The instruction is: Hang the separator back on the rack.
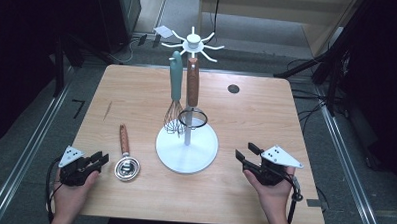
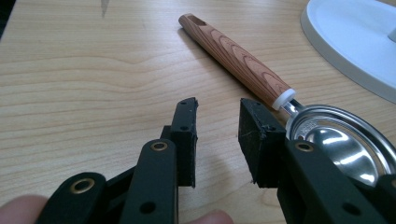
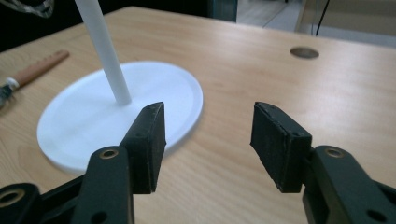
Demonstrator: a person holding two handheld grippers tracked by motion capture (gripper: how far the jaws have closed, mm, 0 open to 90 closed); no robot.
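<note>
A white utensil stand (image 1: 200,147) rises mid-table, with a teal-handled whisk (image 1: 175,81) and a wood-handled wire utensil (image 1: 192,87) hanging from its top hooks. A wood-handled metal scoop (image 1: 125,152) lies flat to the left of the base. My left gripper (image 1: 104,158) rests just left of the scoop's bowl (image 2: 341,144). It is open with a narrow gap, and nothing sits between the jaws (image 2: 218,109). My right gripper (image 1: 245,149) hovers low to the right of the stand base (image 3: 93,121), open and empty (image 3: 208,116).
A round dark grommet (image 1: 233,88) sits in the tabletop at the far right. The stand's pole (image 3: 105,51) is ahead and left of the right jaws. Bare wood lies between the base and the front table edge. Dark stands and cables surround the table.
</note>
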